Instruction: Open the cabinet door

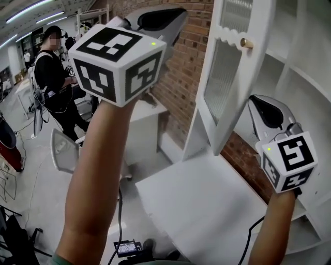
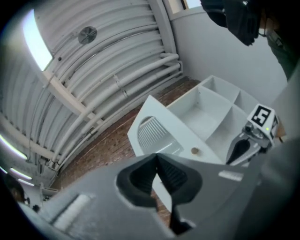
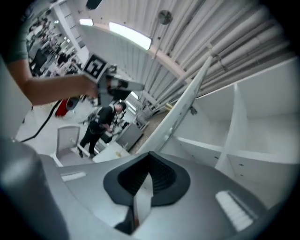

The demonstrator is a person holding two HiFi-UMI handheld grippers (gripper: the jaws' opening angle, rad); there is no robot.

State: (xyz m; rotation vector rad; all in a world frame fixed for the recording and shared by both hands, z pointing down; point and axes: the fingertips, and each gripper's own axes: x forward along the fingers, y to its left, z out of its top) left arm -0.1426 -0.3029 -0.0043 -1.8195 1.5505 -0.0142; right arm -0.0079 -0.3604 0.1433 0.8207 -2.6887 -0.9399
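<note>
The left gripper and right gripper each have jaws closed together, holding nothing; the cabinet door stands open.

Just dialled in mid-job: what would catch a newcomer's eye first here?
The white cabinet door with a ribbed glass panel stands open at the head view's upper right, its round wooden knob near the top. The left gripper, jaws shut and empty, is raised at top centre before the red brick wall; the right gripper, also shut, sits lower right beside the door.
</note>
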